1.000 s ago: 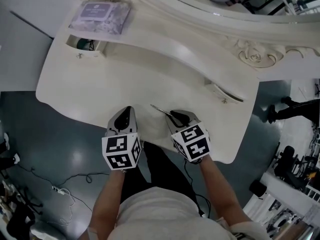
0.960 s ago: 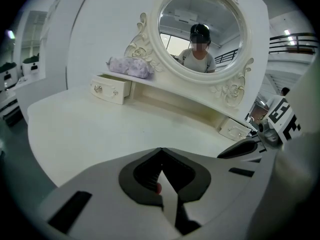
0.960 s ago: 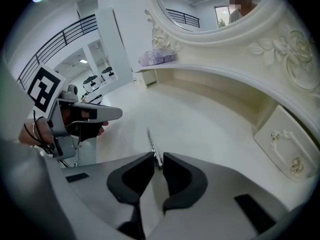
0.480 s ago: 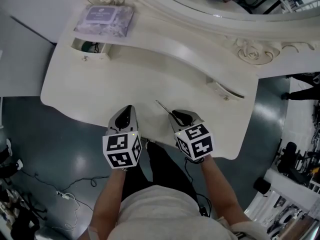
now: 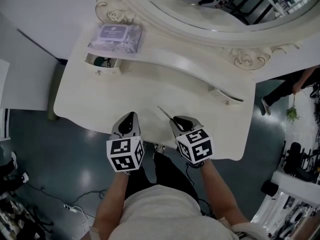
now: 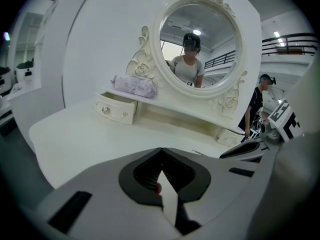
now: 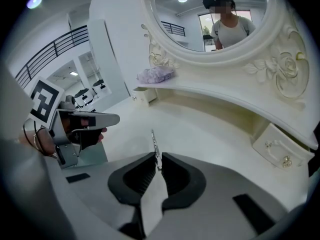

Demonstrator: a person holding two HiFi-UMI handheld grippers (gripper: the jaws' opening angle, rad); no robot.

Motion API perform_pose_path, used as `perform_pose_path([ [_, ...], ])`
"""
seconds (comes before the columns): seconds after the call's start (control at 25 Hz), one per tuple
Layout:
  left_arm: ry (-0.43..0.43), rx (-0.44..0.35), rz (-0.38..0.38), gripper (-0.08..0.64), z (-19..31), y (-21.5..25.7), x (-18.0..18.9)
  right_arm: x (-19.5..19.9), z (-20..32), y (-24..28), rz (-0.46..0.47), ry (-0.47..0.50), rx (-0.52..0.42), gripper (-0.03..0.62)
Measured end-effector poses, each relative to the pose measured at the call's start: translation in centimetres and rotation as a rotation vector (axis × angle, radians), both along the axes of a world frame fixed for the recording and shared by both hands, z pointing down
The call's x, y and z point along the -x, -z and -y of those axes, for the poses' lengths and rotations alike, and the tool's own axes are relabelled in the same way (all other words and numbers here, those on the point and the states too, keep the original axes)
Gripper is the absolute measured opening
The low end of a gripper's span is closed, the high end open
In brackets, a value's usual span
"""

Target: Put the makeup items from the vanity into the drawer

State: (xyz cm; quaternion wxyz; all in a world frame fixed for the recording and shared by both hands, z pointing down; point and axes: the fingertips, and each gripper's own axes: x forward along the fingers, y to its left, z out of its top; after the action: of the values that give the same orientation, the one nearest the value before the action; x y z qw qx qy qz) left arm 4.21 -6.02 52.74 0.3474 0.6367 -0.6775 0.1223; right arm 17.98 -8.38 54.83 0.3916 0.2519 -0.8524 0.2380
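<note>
**Desk:** Since you have all three views up, tell me what the right one is doing.

**Me:** My right hand-held gripper [image 7: 156,156] has just been closing its jaws. They now pinch a thin silver tool [image 7: 154,143] at its near end. The rest of the tool pokes out past the tips and points toward the far left.

**Desk:** Is the tool resting on the table?

**Me:** I can't tell. From the head view it lies over the near part of the table [image 5: 150,91], right of the middle.

**Desk:** And your other side?

**Me:** My left hand-held gripper [image 6: 161,151] has its jaws pressed together tip to tip and holds nothing. It hangs over the near edge, just left of the right one and apart from it.

**Desk:** Where are the drawers?

**Me:** The left drawer [image 5: 102,64] is at the far left under the shelf [image 5: 165,49], partly pulled out, with something dark inside. A purple packet [image 5: 120,36] lies flat on the shelf directly above it. The right drawer [image 5: 226,96] is at the far right and is slightly ajar. The round mirror [image 5: 215,4] stands behind them all.
</note>
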Motion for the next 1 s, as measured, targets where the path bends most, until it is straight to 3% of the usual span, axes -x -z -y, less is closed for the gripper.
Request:
perform_pose_path([
  [0.32, -0.025, -0.062, 0.014, 0.006, 0.6, 2.9, 4.2, 4.1, -0.2, 2.5, 0.012, -0.018, -0.043, 0.049],
  [1.0, -0.027, -0.143, 0.015, 0.005, 0.2, 5.6, 17.4, 16.6, -0.8, 5.8, 0.013, -0.037, -0.143, 0.049],
])
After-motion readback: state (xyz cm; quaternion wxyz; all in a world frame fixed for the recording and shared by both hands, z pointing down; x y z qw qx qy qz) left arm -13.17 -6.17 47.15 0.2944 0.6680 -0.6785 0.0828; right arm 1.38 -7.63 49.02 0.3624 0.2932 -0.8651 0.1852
